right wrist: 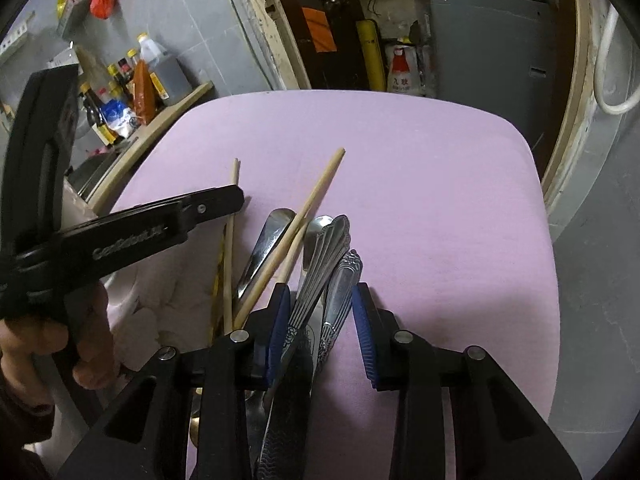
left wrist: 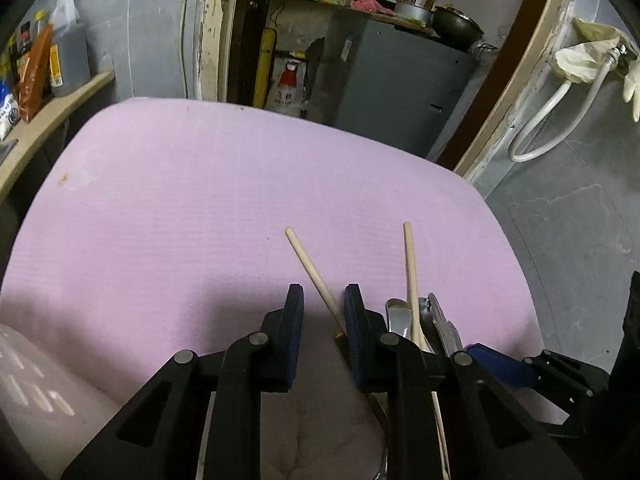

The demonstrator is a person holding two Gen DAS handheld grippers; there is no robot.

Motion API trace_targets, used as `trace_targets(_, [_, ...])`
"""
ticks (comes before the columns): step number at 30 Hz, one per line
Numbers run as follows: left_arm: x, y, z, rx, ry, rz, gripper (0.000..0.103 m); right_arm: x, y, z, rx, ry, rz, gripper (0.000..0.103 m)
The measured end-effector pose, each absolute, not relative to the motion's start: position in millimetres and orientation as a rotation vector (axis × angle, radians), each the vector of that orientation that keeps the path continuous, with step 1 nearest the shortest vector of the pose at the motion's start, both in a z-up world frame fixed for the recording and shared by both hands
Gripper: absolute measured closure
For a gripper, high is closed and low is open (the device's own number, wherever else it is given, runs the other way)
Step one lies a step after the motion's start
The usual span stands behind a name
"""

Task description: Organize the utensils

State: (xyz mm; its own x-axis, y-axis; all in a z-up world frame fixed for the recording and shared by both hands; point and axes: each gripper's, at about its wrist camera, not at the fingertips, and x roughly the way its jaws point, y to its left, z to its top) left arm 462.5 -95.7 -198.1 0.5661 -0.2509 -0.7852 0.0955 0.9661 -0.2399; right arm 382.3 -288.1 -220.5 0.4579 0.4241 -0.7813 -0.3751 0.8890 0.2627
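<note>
1. The left gripper (left wrist: 320, 312) stands parted, a wooden chopstick (left wrist: 314, 280) slanting up between its tips, not pinched.
2. The right gripper (right wrist: 322, 320) is open too, straddling two ornate metal handles (right wrist: 332, 264) that rise from a bunch of utensils above the pink mat (right wrist: 420, 200).
3. I'd close the right one squarely on a single handle, low down.
4. Lift straight up, or the neighbouring spoon (right wrist: 264, 248) and sticks may drag along.

Mat (left wrist: 180, 208): plain lilac-pink | chopsticks (right wrist: 298, 224): pale natural wood | cutlery handles (right wrist: 336, 264): silver, embossed ribbed and scroll relief | right gripper (right wrist: 322, 304): black frame, blue pads | left gripper (left wrist: 322, 304): black, blue pads
</note>
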Motion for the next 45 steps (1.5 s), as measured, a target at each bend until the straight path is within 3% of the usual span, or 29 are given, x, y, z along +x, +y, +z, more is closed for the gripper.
trace_targets(3, [463.2, -93.7, -200.7, -0.201, 0.965, -0.221, 0.095, 382.1, -283.6, -219.3, 0.026, 0.991, 0.473, 0.076])
trace_targets(6, [461.1, -92.4, -199.7, -0.189, 0.961, -0.223, 0.095, 379.6, -287.1, -218.6, 0.045, 0.990, 0.466, 0.078])
trace_targets(8, [459.2, -90.1, -198.7, -0.208, 0.963, -0.229, 0.097, 376.0, -294.6, -216.5, 0.077, 0.980, 0.473, 0.090])
trace_targets(29, [385.6, -88.8, -177.2, -0.298, 0.943, -0.280, 0.101, 340.4, -334.3, -212.8, 0.238, 0.957, 0.405, 0.090])
trace_targets(45, [348.0, -71.5, -192.0, -0.251, 1.086, -0.271, 0.099, 332.8, -329.3, -213.5, 0.209, 0.976, 0.366, 0.082])
